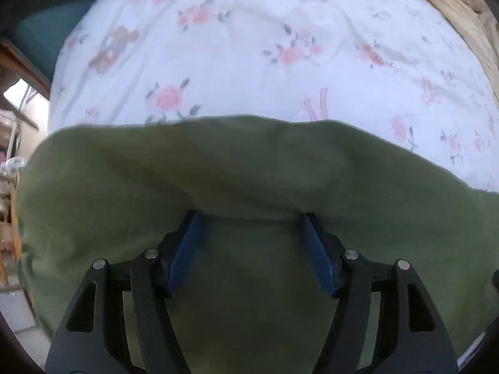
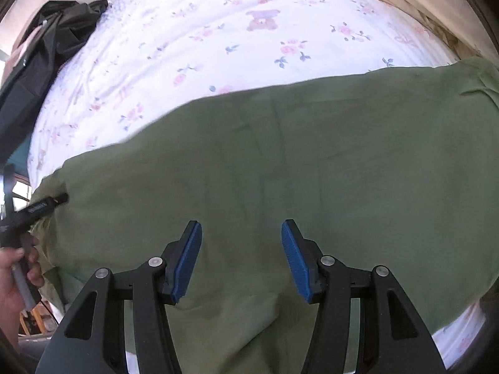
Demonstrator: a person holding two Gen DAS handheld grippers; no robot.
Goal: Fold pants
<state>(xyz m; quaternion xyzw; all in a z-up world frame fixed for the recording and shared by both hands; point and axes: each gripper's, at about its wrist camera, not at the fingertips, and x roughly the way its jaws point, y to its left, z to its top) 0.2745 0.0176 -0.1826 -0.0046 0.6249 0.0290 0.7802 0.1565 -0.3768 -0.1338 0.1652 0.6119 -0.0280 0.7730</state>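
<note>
Olive green pants [image 1: 249, 171] lie spread on a bed with a white floral sheet [image 1: 234, 46]. My left gripper [image 1: 251, 218] is open, and a fold of the pants covers its blue fingertips. In the right wrist view the pants [image 2: 296, 155] lie flat across the bed. My right gripper [image 2: 241, 229] is open and empty just above the cloth. The left gripper [image 2: 46, 204] shows at the pants' left edge, held by a hand [image 2: 15, 268].
A dark garment [image 2: 46, 46] lies at the bed's far left. A cream quilt [image 1: 461, 15] bunches along the far right. The bed's left edge drops to furniture and floor [image 1: 15, 187].
</note>
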